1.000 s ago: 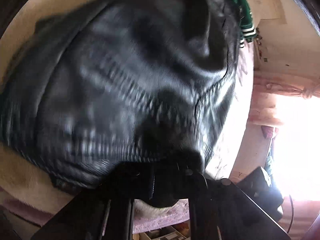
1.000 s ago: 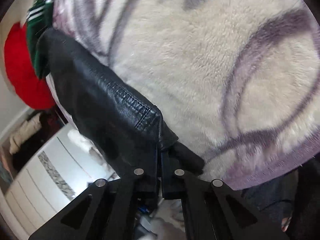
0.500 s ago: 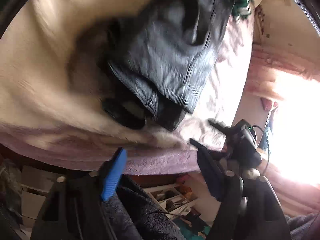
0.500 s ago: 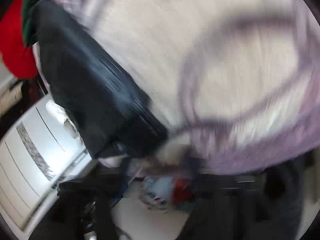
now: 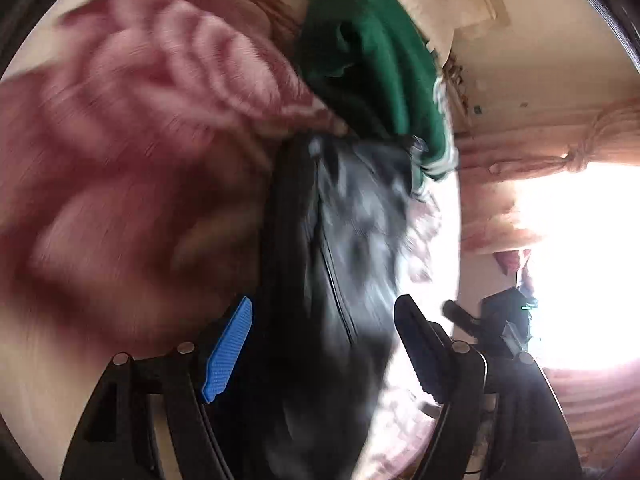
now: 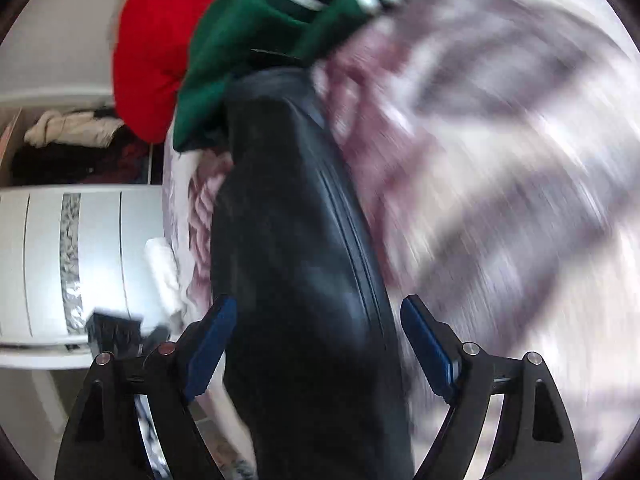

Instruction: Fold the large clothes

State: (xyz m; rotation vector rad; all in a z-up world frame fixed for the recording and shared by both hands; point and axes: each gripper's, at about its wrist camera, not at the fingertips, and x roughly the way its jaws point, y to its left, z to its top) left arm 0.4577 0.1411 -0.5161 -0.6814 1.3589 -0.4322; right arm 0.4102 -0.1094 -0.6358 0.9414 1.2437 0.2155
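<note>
In right view only: white cabinet beside black jacket.

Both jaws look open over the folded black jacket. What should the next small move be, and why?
Probably lower both grippers and close on the near end of the black jacket. The left gripper and right gripper stand open and straddle it, gripping nothing; it lies beside the green garment.

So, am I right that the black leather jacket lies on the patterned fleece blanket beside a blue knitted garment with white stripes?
Not quite: the knitted garment with white stripes is green, as the right wrist view shows. It does lie beside the black leather jacket on the patterned fleece blanket.
</note>
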